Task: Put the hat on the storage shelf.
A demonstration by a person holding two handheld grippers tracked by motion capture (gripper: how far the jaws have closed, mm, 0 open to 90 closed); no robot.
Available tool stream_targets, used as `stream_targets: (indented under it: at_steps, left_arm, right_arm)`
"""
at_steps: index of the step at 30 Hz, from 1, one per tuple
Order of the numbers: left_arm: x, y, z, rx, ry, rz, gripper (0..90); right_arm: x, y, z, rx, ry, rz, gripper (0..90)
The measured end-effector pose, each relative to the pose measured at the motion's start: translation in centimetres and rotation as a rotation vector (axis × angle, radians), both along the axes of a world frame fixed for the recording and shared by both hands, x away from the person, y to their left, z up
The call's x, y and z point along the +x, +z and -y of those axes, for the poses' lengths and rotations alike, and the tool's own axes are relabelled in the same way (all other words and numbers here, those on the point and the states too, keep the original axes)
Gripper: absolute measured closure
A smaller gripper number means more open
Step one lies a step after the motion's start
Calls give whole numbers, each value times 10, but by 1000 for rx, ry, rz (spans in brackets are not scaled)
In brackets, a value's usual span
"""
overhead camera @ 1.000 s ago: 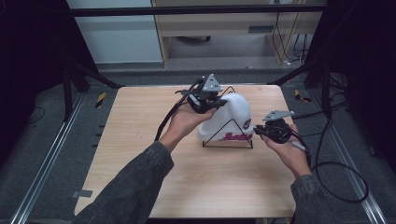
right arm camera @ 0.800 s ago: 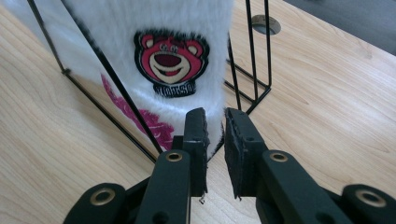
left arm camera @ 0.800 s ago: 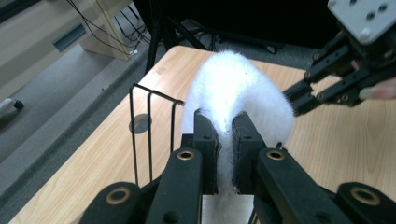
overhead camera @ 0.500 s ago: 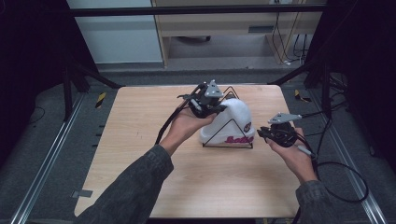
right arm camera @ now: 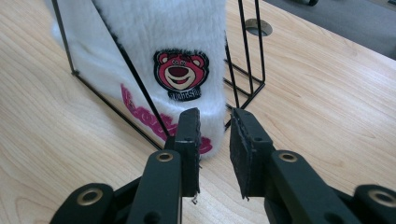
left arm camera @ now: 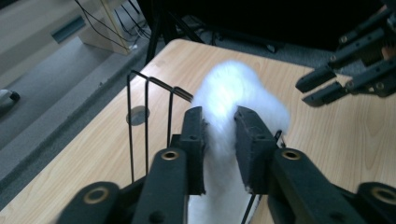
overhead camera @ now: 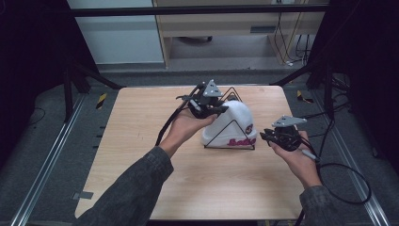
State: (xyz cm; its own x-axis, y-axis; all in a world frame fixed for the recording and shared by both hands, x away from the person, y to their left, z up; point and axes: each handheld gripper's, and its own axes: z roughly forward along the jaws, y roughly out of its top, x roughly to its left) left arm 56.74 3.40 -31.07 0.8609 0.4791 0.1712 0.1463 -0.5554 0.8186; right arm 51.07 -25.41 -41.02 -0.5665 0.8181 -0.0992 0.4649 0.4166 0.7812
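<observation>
While draped over a black wire stand (overhead camera: 235, 123) near the middle of the wooden table (overhead camera: 141, 141), white fluffy hat (overhead camera: 235, 120) noted upright, bear patch and pink lettering facing the person's right side. Left gripper (left arm camera: 219, 126) at the hat's upper rear: jaws just opening, fluffy fabric still between the pads, contact on both sides but no firm pinch confirmed. Right gripper (right arm camera: 212, 126) held just off the hat's lower edge, apart from it: jaws just opening, slightly spread, nothing between them. Both hands low over the tabletop.
</observation>
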Motion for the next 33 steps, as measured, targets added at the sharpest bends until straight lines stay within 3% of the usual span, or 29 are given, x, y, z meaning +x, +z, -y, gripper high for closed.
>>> stream_targets:
  at_steps: [1, 8, 11, 12, 14, 17, 18, 19, 25, 30, 33]
  left_arm:
    - [-2, 4, -3, -22, 8, 10, 712]
    - [-11, 15, -10, -32, 20, 45, 600]
    - [-15, 17, -12, -33, 25, 46, 491]
    - [-17, 17, -13, -29, 26, 46, 491]
    - [-21, 17, -16, -30, 29, 33, 358]
    - [-25, 16, -18, -25, 23, 21, 247]
    - [-28, 16, -20, -20, 25, 17, 247]
    - [-32, 15, -22, -17, 25, 10, 171]
    - [-48, 11, -37, -32, 27, -8, 82]
    - [-60, 5, -53, -19, 36, -7, 60]
    - [-66, 0, -64, -26, 45, -3, 49]
  right_arm:
    - [-2, 1, 0, 1, -1, 6, 716]
    - [-10, 5, -1, 16, -13, 25, 673]
    - [-14, 8, -2, 22, -19, 35, 628]
    - [-15, 9, -2, 25, -21, 38, 607]
    - [-18, 12, -3, 34, -30, 46, 523]
    - [-21, 15, -5, 40, -43, 64, 470]
    - [-23, 16, -6, 44, -50, 73, 436]
    - [-27, 20, -9, 51, -68, 99, 360]
    - [-40, 35, -23, 81, -89, 151, 197]
    - [-52, 44, -36, 96, -73, 182, 122]
    - [-62, 49, -49, 94, -33, 199, 90]
